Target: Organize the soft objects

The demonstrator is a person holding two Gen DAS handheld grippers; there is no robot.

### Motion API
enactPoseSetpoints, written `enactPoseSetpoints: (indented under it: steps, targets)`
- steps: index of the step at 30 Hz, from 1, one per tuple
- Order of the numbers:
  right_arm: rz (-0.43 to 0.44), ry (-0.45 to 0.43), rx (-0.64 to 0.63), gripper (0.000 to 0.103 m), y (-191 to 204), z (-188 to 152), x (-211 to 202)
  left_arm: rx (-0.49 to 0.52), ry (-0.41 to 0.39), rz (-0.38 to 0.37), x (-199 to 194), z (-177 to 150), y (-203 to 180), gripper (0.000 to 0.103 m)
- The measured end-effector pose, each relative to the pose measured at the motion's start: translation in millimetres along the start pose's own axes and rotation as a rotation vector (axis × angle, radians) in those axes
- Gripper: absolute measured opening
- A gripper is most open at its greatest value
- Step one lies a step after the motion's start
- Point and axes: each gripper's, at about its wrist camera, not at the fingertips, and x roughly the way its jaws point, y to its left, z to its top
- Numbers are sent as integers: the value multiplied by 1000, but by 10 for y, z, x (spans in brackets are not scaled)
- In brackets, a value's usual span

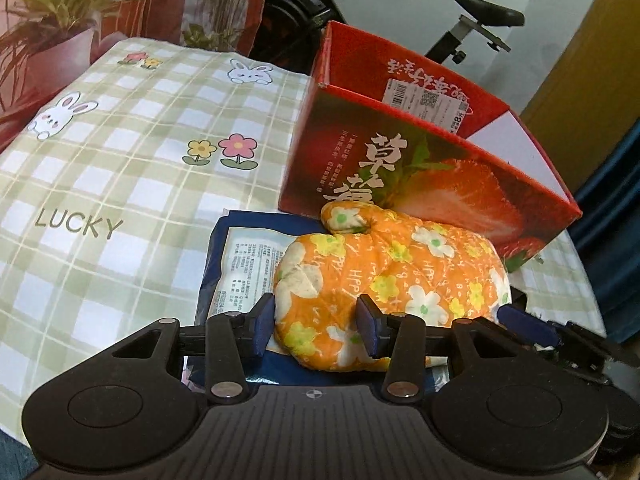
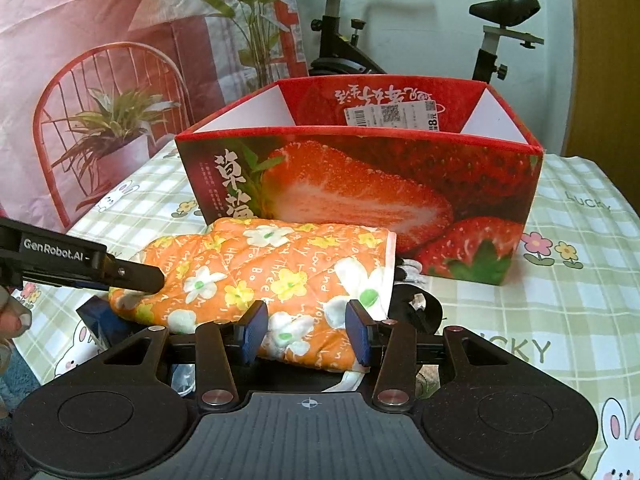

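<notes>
Oven mitt (image 1: 384, 280) lay before the strawberry box (image 2: 360, 184) on the counter (image 1: 120, 184); left gripper (image 1: 316, 330) and right gripper (image 2: 306, 330) each pinched 1 end, probably to lift it level.

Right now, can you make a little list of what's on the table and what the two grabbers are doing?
mitt: orange flowered oven mitt lying on a blue packet
box: open red strawberry box just behind the mitt
cloth: green checked tablecloth with bunnies
left gripper: closed on the mitt's fingertip end
right gripper: closed on the mitt's cuff end
</notes>
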Motion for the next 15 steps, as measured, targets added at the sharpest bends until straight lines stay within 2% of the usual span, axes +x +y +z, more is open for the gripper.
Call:
enactPoseSetpoints:
  steps: [5, 8, 11, 15]
  targets:
    - [-4, -5, 12, 43, -4, 1, -15, 41, -15, 5, 18, -36, -20, 47]
    - [-4, -16, 35, 49, -25, 7, -48, 44, -21, 2, 23, -42, -11, 47]
    - [-38, -41, 24, 60, -11, 20, -90, 53, -27, 0, 23, -55, -10, 47]
    - [-47, -42, 68, 62, -86, 25, -101, 55, -33, -2, 23, -65, -6, 47]
